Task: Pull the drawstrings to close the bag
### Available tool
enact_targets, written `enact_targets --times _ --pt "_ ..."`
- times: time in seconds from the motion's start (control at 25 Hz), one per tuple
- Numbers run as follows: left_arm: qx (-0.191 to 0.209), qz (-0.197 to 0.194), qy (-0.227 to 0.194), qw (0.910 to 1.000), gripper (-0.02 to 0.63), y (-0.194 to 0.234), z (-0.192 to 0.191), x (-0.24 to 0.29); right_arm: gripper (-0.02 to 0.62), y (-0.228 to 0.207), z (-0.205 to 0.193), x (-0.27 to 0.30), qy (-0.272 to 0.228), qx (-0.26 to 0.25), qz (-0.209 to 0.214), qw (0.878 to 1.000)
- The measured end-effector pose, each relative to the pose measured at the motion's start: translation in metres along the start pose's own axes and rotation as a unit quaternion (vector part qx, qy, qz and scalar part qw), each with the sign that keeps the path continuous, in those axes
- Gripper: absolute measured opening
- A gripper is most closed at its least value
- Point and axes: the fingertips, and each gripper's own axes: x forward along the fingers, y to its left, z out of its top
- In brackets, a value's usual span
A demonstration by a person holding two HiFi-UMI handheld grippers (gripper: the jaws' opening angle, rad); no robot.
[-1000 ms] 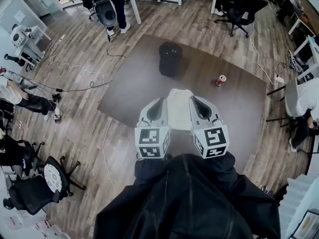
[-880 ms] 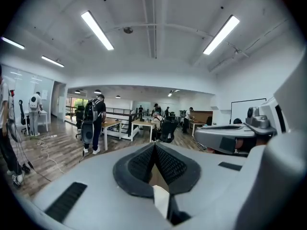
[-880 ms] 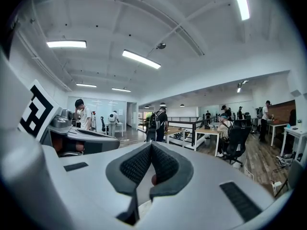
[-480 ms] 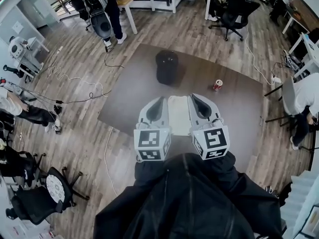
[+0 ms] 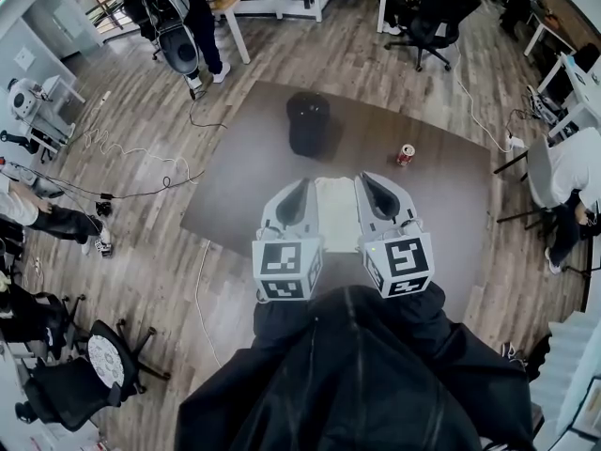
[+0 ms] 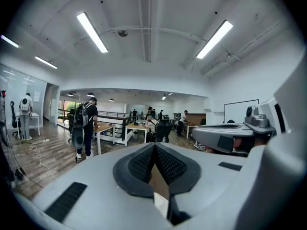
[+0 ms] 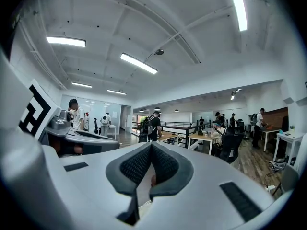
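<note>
Standing position, both grippers held level, side by side in front of the body. In the head view we see the left gripper (image 5: 300, 184) and the right gripper (image 5: 362, 177) parallel, with the pale bag (image 5: 336, 214) showing in the gap between them. The bag looks flat and seems to lie on the dark mat (image 5: 244, 186) below; its drawstrings are too small to make out.

Left gripper view: we note the ribbed pads (image 6: 139, 164) pressed together at their tips. A pale sliver sits in the wedge lower down; we cannot tell what it is. Right gripper view: pads (image 7: 134, 166) likewise meet at the tips, with pale material in the wedge behind.

Farther out on the mat we log a black backpack (image 5: 308, 125) and, well apart from it, a red can (image 5: 406, 154).
</note>
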Motion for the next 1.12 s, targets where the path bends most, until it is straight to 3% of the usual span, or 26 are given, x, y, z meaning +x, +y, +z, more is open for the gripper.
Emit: enact_targets --times 1.12 --pt "-0.004 -0.008 0.0 1.0 0.034 0.0044 -0.0065 0.0007 0.023 0.0062 -0.0045 0.0028 0.004 -0.008 -0.009 1.0"
